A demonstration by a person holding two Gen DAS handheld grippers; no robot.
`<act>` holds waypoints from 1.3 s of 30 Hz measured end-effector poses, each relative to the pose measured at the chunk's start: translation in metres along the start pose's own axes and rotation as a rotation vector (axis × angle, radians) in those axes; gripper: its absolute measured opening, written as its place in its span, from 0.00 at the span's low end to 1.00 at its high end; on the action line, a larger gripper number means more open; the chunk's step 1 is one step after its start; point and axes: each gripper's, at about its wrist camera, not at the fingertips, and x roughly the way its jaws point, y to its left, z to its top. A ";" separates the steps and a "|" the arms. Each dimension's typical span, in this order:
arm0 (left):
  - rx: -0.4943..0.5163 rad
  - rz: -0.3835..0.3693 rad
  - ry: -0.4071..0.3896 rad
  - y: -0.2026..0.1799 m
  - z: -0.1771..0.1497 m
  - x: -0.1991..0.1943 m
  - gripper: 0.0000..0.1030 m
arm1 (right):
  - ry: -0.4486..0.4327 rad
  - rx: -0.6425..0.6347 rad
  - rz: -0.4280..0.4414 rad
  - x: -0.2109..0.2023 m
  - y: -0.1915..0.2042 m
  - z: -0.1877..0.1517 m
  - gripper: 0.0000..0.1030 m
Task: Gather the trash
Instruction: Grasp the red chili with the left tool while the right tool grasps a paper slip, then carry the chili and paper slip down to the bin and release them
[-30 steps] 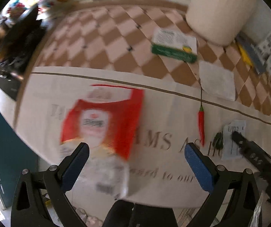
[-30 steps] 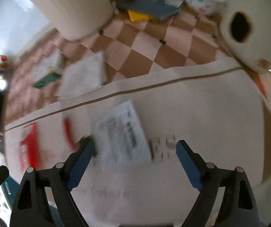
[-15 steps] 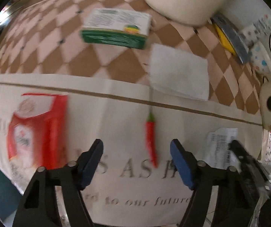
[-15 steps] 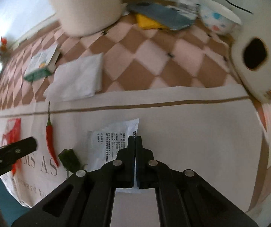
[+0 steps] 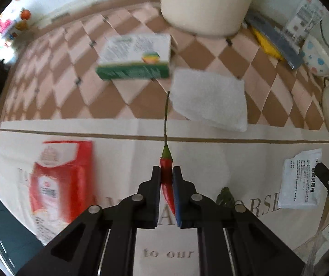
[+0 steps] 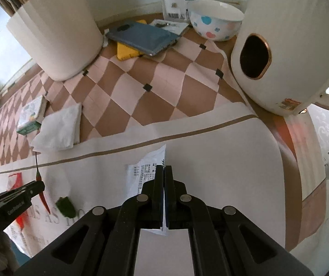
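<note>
So we've got both pinches made. The left hand-held gripper point(image 5: 166, 177) is clamped on the red chili point(image 5: 166, 168) near its stem end, and the right hand-held gripper point(image 6: 164, 172) is closed on the edge of the printed paper slip point(image 6: 146, 172), both low over the worktop point(image 6: 221, 161). We'd lift slowly and straight up, since the chili could slip. It runs lengthwise along the fingers, stem pointing away toward the white bin point(image 5: 205, 2).

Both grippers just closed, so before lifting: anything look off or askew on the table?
Nothing is spilled or broken. The left gripper pinches the red chili off-centre, near its stem end. The right gripper clamps only the edge of the printed paper packet.
</note>
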 end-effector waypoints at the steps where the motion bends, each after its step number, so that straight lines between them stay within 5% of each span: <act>1: 0.001 0.013 -0.028 0.004 -0.002 -0.010 0.07 | -0.005 -0.005 0.007 -0.004 0.003 -0.001 0.00; 15: -0.048 0.047 -0.322 0.103 -0.074 -0.126 0.07 | -0.157 -0.065 0.121 -0.118 0.064 -0.058 0.00; 22: -0.107 0.059 -0.374 0.177 -0.165 -0.165 0.07 | -0.221 -0.121 0.184 -0.184 0.117 -0.138 0.00; 30: -0.189 0.083 -0.275 0.258 -0.257 -0.151 0.07 | -0.155 -0.201 0.251 -0.201 0.186 -0.254 0.00; 39: -0.360 0.032 -0.050 0.333 -0.308 -0.057 0.07 | 0.093 -0.325 0.294 -0.129 0.261 -0.343 0.00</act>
